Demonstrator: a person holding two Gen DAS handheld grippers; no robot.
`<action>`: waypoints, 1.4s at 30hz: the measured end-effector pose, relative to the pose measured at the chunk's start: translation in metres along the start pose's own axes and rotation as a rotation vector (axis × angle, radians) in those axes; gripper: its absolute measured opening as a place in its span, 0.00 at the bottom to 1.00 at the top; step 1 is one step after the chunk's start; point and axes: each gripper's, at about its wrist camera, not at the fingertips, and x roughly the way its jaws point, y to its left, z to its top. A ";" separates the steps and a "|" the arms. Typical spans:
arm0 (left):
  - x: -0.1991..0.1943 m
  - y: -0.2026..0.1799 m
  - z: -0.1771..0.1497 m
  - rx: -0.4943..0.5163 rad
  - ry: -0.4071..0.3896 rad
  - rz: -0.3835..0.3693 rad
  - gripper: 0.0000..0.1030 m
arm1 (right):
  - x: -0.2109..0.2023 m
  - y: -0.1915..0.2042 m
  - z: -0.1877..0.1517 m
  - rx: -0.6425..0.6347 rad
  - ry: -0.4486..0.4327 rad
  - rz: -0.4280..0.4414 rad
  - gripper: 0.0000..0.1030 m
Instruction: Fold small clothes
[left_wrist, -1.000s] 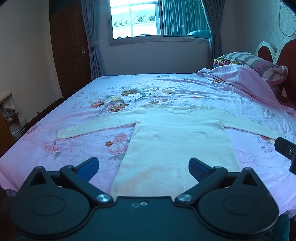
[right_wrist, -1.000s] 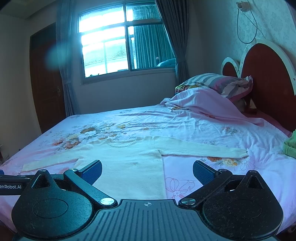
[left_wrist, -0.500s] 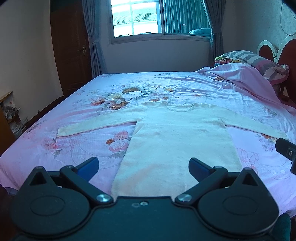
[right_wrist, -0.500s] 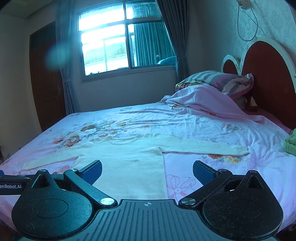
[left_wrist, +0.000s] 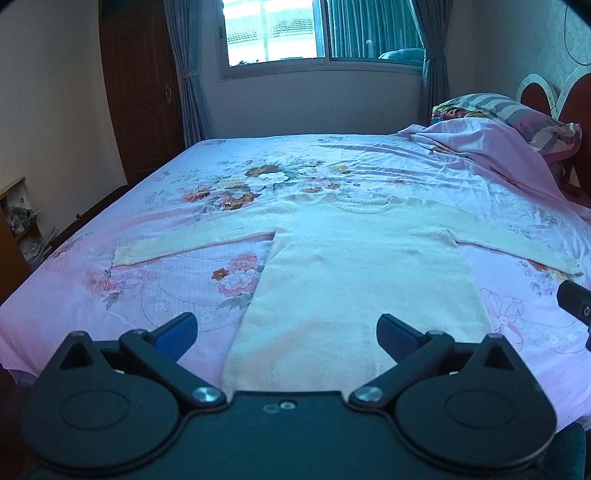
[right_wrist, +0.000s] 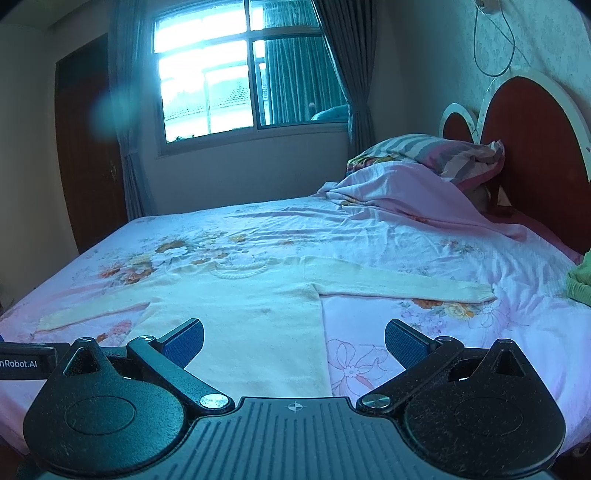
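Observation:
A cream long-sleeved knit sweater (left_wrist: 354, 266) lies flat on the floral bed sheet (left_wrist: 177, 280), both sleeves spread out sideways and the collar pointing away from me. My left gripper (left_wrist: 287, 334) hovers open above the hem, its blue-padded fingers apart and empty. In the right wrist view the same sweater (right_wrist: 240, 314) shows with its right sleeve (right_wrist: 406, 286) stretched toward the headboard side. My right gripper (right_wrist: 294, 341) is open over the hem's right edge, holding nothing. Part of the right gripper's body (left_wrist: 576, 306) peeks in at the left view's right edge.
A bunched pink blanket (right_wrist: 406, 195) and a striped pillow (right_wrist: 436, 151) lie against the red headboard (right_wrist: 528, 147). A green cloth (right_wrist: 580, 284) sits at the bed's right edge. A window (left_wrist: 317, 29), curtains and a dark door (left_wrist: 140, 85) line the far wall.
Both grippers have tilted down and eased slightly closer to the bed, so the sweater sits lower in view. The fingers stay open and the sweater has not moved.

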 end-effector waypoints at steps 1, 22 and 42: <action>0.001 -0.002 0.000 0.000 0.003 0.003 0.99 | 0.001 -0.001 -0.002 -0.001 0.003 -0.003 1.00; 0.056 0.020 0.016 -0.025 0.060 0.060 0.99 | 0.049 0.018 0.006 -0.046 0.023 0.005 1.00; 0.162 0.080 0.061 -0.145 0.137 0.141 0.99 | 0.176 0.073 0.035 -0.093 0.053 0.054 1.00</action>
